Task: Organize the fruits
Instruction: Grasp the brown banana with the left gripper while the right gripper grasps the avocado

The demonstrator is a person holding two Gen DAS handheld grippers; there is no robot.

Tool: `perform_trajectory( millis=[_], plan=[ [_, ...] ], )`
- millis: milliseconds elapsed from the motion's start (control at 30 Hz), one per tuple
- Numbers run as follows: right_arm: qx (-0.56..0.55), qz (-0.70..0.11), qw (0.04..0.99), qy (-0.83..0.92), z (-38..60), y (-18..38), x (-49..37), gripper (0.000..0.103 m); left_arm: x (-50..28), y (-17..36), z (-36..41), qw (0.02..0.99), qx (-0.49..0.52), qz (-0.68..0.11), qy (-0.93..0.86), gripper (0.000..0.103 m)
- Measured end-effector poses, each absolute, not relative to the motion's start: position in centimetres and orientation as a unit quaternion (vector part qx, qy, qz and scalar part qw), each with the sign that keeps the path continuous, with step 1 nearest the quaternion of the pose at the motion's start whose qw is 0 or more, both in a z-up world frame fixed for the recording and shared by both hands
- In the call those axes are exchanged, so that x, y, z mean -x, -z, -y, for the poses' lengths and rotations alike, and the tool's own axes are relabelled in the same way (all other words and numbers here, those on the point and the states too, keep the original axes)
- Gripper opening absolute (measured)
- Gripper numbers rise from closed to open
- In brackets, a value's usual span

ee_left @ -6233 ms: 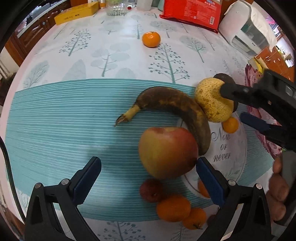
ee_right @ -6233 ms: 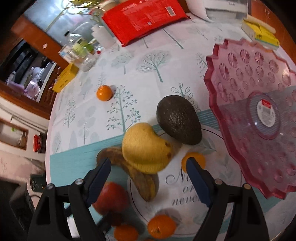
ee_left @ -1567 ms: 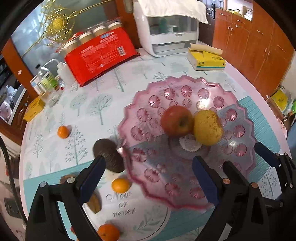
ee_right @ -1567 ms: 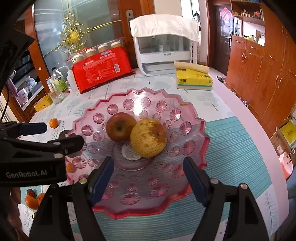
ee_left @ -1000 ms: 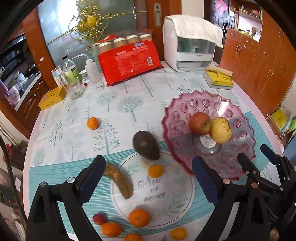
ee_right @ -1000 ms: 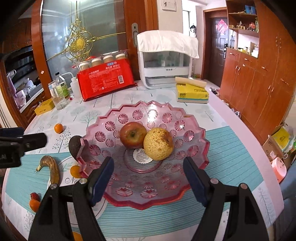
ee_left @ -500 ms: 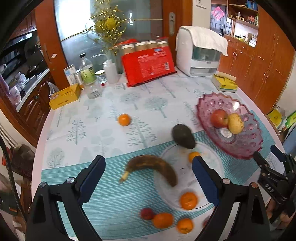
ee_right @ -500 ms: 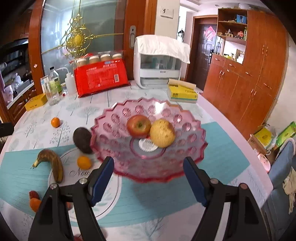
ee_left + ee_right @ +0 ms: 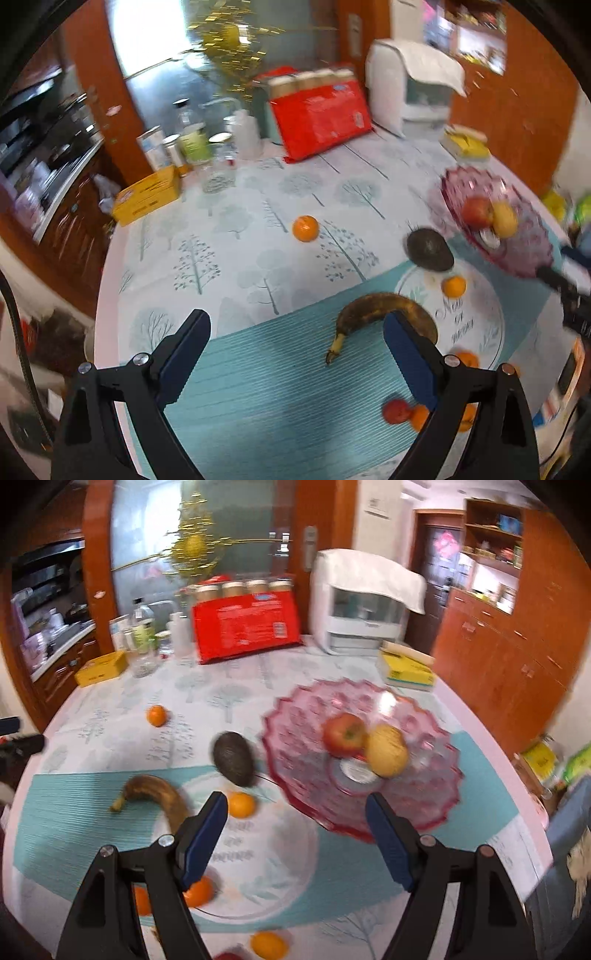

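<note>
A pink glass fruit dish (image 9: 428, 805) holds a red apple (image 9: 345, 734) and a yellow pear (image 9: 386, 751); the dish also shows at the right of the left wrist view (image 9: 524, 254). On the table lie a dark avocado (image 9: 232, 758), a browned banana (image 9: 155, 794) and several small oranges, one near the avocado (image 9: 241, 805). In the left wrist view the banana (image 9: 373, 308) and avocado (image 9: 430, 249) lie ahead to the right. My left gripper (image 9: 295, 350) and right gripper (image 9: 295, 830) are both open and empty, held above the table.
A red bag (image 9: 247, 627), bottles and jars (image 9: 142, 635), a yellow box (image 9: 101, 668), a white appliance (image 9: 364, 602) and a yellow book (image 9: 406, 668) stand at the table's far side. A lone orange (image 9: 305, 228) and a small red fruit (image 9: 393, 410) lie apart.
Both grippers have drawn back and up from the dish, open and empty. The left view has swung left towards the banana; the apple and pear stay in the dish.
</note>
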State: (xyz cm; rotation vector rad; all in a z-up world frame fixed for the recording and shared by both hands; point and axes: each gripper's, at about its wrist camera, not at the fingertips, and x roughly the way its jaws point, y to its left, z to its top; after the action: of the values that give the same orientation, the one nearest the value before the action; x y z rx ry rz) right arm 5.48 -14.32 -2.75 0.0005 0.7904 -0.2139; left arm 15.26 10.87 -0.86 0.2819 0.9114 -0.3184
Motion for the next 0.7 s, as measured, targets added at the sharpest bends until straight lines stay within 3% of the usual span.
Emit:
perform_trajectory(
  millis=[400,700],
  plan=[
    [0.005,-0.437,0.900,0.001,12.3,5.3,-13.9,0.077,-19.5,8.4,-2.2,0.785,-0.299,-0.452,0.301,0.094],
    [-0.020,-0.475,0.879,-0.019,13.6,7.7,-15.7,0.077,-21.4,14.1,1.2,0.701,-0.374,-0.479,0.373,0.093]
  ],
)
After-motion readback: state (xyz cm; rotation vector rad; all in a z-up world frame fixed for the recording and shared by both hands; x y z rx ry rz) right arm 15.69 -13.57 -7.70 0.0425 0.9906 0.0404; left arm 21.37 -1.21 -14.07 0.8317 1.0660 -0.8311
